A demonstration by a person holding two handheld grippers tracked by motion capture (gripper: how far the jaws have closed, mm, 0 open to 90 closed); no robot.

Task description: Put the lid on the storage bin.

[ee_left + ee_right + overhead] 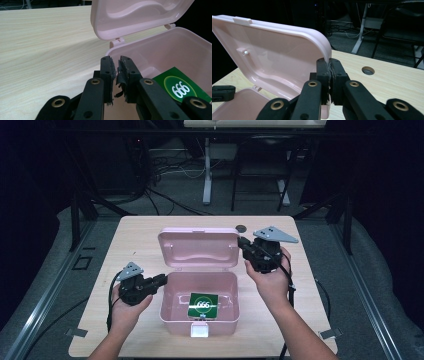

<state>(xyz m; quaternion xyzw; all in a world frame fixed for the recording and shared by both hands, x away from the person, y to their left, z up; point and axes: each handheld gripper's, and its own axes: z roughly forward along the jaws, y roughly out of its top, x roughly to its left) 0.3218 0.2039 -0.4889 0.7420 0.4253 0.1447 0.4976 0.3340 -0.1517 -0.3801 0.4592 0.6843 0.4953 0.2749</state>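
A pink box [199, 307] is sitting near the front edge of the table [135, 237], its lid [198, 249] standing open and leaning back toward the far side. Inside, on the floor of the box toward its front wall, a green packet [203, 305] marked 666 is lying flat, with bare pink floor showing around it on the left and behind.

The left gripper [161, 280] is hovering at the box's left rim, its jaws pointing across toward the inside. In the left gripper view the jaws are standing nearly together, a thin gap between their frayed pads [113, 72], nothing between them; the rim is lying just past the tips and the packet [182, 85] is showing to the right.

The right gripper [243, 243] is sitting at the lid's right edge, by its upper corner. In the right gripper view the jaws are pressing together right at the lid's curved edge [325, 47]; whether they are pinching that edge or merely touching it, I cannot tell.

Bare table is lying open to the left of the box and to the right of it, and a small round hole [242, 227] is showing near the far edge behind the lid.
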